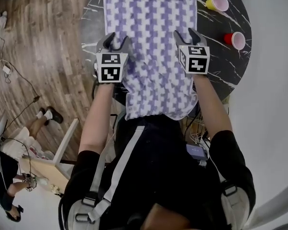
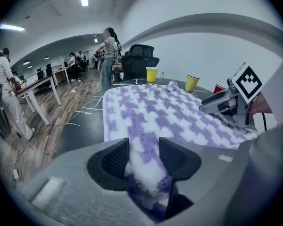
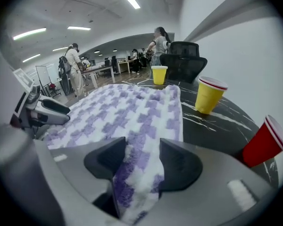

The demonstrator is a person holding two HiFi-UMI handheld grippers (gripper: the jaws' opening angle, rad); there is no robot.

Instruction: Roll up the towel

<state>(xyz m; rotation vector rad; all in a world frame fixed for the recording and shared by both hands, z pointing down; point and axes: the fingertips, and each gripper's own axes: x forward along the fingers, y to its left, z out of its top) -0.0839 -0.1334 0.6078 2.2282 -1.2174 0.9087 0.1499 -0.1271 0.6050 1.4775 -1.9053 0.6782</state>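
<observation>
Both the left gripper (image 1: 117,38) and right gripper (image 1: 186,33) clamp the towel's (image 1: 151,47) side edges; behind them it seemingly overhangs the table (image 1: 90,28).

Black marbled tabletop (image 1: 220,63), right side: yellow cup (image 1: 217,3), red cup (image 1: 235,40). Second yellow cup (image 3: 159,74) far side, office chair (image 3: 183,61) behind.

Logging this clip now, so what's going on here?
A person holds a two-jaw gripper in each hand. The left gripper and right gripper each pinch a side edge of the purple-and-white checked towel, spread on the dark marbled round table. Its near end hangs over the table's edge; no roll yet.
</observation>
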